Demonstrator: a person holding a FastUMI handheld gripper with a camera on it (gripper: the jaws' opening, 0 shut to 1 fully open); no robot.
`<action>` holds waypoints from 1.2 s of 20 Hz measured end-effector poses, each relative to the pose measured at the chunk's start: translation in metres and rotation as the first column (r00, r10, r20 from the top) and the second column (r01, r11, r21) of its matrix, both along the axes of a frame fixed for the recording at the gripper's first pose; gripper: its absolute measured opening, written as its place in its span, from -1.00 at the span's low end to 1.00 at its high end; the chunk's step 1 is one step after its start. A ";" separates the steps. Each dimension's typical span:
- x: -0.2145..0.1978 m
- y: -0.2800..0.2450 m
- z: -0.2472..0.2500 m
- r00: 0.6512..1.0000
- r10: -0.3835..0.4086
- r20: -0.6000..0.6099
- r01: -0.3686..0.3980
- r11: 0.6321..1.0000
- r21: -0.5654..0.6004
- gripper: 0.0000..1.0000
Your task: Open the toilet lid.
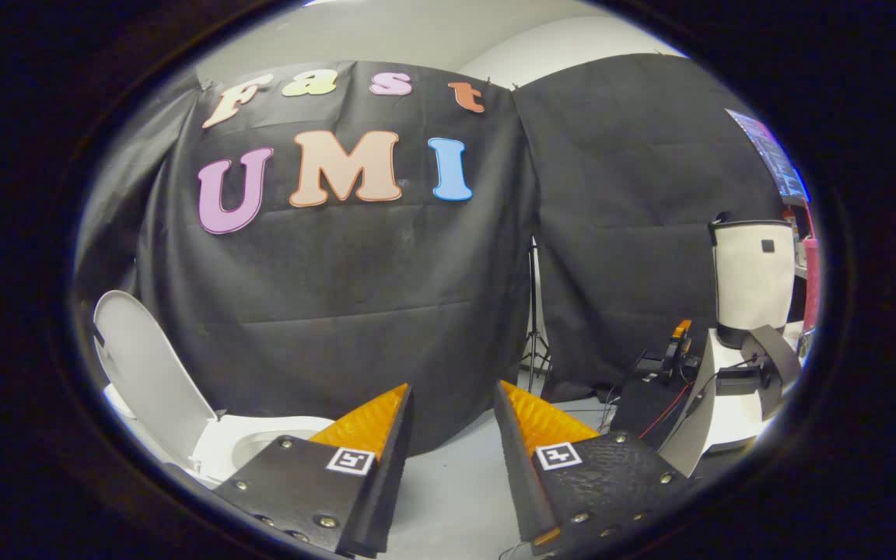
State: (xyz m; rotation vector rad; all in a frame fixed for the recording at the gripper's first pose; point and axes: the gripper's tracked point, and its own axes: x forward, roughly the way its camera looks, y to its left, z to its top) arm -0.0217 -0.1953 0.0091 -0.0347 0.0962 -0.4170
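Gripper view: gripper [452, 404] with fingers spread apart, empty, floor [456, 474] between them; toilet lid [148, 373] raised upright over the toilet bowl [261, 443], off to the left of the left finger; tripod [533, 327] beyond.

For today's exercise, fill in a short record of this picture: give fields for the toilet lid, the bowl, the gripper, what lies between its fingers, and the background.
Lid: white plastic toilet lid, raised and standing upright, off to the left of the fingers
Bowl: white ceramic toilet bowl, uncovered, beside the left finger
Gripper: two-finger gripper, fingers apart, holding nothing
Between fingers: bare grey floor
Background: black cloth wall; black tripod stand at its seam; white machine with cables to the right
Task state: lid appears already open
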 end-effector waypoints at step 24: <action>-0.001 -0.003 -0.005 1.000 -0.009 -0.009 0.010 1.000 0.020 0.21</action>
